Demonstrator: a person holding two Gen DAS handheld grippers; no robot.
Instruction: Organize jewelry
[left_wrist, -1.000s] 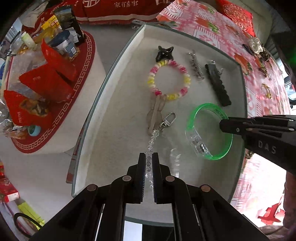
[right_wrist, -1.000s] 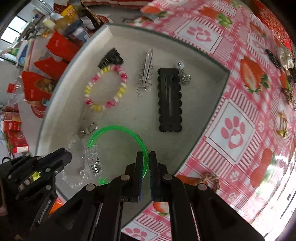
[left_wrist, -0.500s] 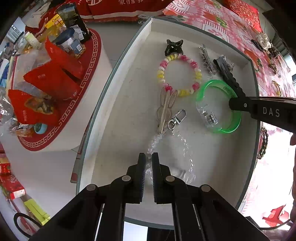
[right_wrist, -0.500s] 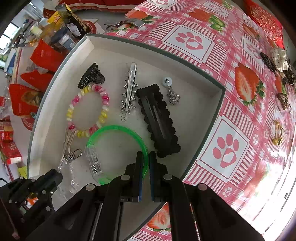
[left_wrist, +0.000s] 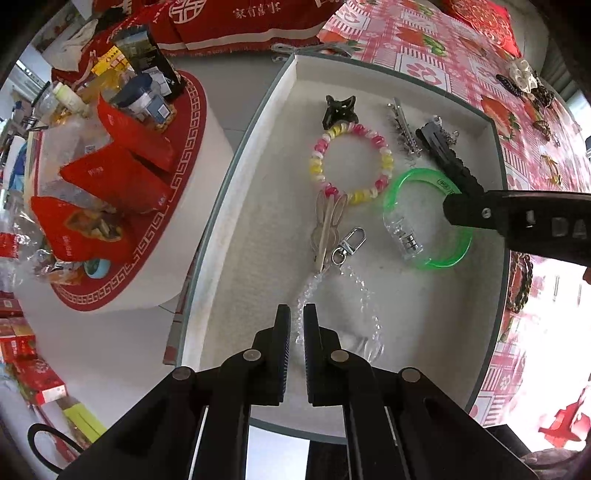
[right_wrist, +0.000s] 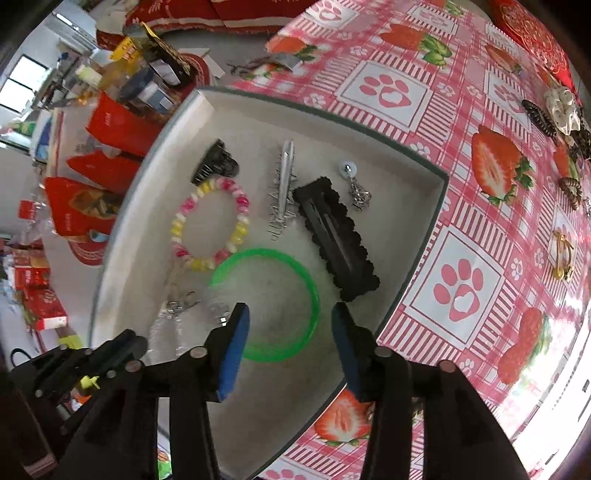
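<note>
A white tray (left_wrist: 258, 206) holds the jewelry. My left gripper (left_wrist: 294, 317) is shut on the clear bead chain (left_wrist: 364, 295) of a rabbit keychain (left_wrist: 327, 225) near the tray's front. My right gripper (right_wrist: 290, 317) is open above the green bangle (right_wrist: 273, 306), which lies flat in the tray (right_wrist: 369, 155); the bangle also shows in the left wrist view (left_wrist: 424, 218). A pink and yellow bead bracelet (left_wrist: 351, 162), a black claw clip (left_wrist: 340, 110), a silver clip (left_wrist: 404, 129) and a black scalloped clip (right_wrist: 336, 240) lie further back.
The tray sits on a strawberry and paw-print tablecloth (right_wrist: 461, 258) with several more hair pieces at the far right (right_wrist: 561, 110). A round stand with red packets (left_wrist: 110, 184) is beyond the tray's left edge.
My right gripper has opened and let go of the green bangle, which now lies in the tray. My left gripper has stayed shut on the bead chain.
</note>
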